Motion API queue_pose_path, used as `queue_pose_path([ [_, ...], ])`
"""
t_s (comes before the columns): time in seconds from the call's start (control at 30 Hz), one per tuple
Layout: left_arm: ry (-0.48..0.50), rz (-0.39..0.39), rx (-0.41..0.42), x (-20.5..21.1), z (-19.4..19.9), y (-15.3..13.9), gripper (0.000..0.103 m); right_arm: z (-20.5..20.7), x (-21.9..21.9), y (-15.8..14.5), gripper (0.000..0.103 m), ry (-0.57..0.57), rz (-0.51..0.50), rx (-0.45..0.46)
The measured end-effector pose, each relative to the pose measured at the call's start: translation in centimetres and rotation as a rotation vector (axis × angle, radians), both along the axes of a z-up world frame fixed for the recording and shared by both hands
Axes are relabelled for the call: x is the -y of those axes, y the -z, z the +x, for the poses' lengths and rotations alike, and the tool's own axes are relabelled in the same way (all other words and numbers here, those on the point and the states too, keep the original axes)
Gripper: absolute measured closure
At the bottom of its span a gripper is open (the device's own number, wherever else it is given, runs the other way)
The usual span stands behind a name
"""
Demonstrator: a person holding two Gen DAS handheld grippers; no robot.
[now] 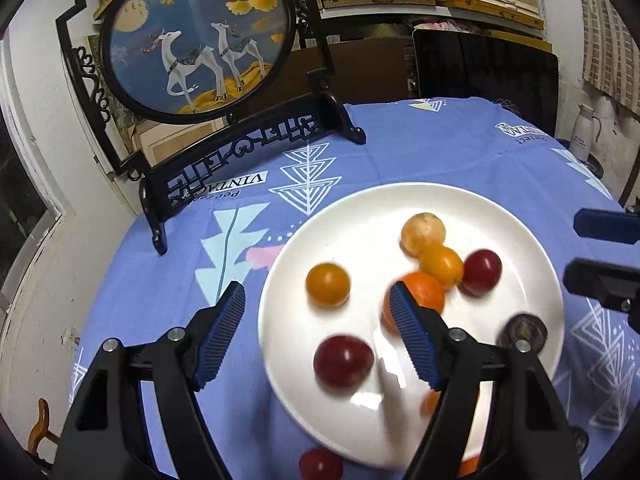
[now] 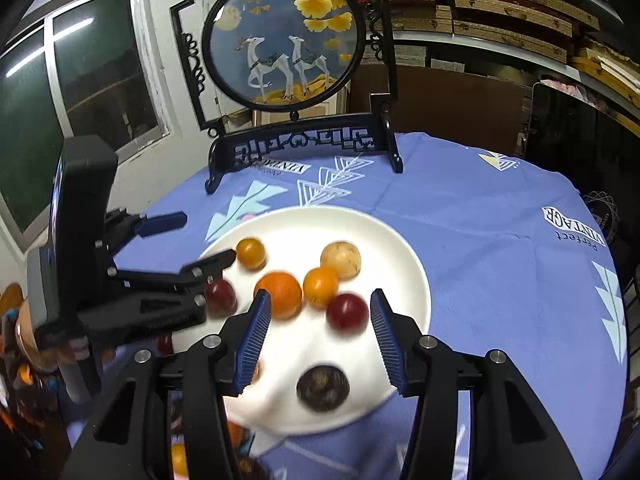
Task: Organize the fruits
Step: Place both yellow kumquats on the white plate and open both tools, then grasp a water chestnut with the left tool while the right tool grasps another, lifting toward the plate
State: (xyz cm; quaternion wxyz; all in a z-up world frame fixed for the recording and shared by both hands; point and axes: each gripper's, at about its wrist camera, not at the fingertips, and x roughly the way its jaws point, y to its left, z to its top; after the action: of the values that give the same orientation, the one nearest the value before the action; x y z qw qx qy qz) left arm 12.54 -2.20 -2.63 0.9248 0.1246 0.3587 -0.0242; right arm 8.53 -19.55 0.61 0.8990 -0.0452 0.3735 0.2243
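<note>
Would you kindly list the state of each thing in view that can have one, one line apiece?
left gripper: jaws open, nothing between the pads.
right gripper: jaws open, nothing gripped.
white plate: upright on the blue tablecloth, holding fruit.
orange: loose on the plate.
dark fruit: loose near the plate's near rim.
red fruit: off the plate, on the cloth.
deer screen: standing upright.

Both wrist cameras look steeply down, close, sharing the white plate (image 1: 536, 248) (image 2: 416, 280).

Table w/ blue cloth (image 1: 400, 152): white plate (image 1: 360, 208), framed screen (image 1: 248, 148).
</note>
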Motion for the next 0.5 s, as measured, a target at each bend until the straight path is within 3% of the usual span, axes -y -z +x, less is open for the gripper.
queue_pose_path([
  [0.23, 0.066, -0.011, 0.011, -1.8, -6.2, -0.8, 0.022, -7.6, 1.3, 2.1, 0.038, -0.117, -0.096, -0.046],
  [0.5, 0.157, -0.044, -0.06, -4.2, -13.5, 1.0, 0.017, -12.6, 1.6, 7.5, 0.038, -0.233, -0.248, -0.147],
])
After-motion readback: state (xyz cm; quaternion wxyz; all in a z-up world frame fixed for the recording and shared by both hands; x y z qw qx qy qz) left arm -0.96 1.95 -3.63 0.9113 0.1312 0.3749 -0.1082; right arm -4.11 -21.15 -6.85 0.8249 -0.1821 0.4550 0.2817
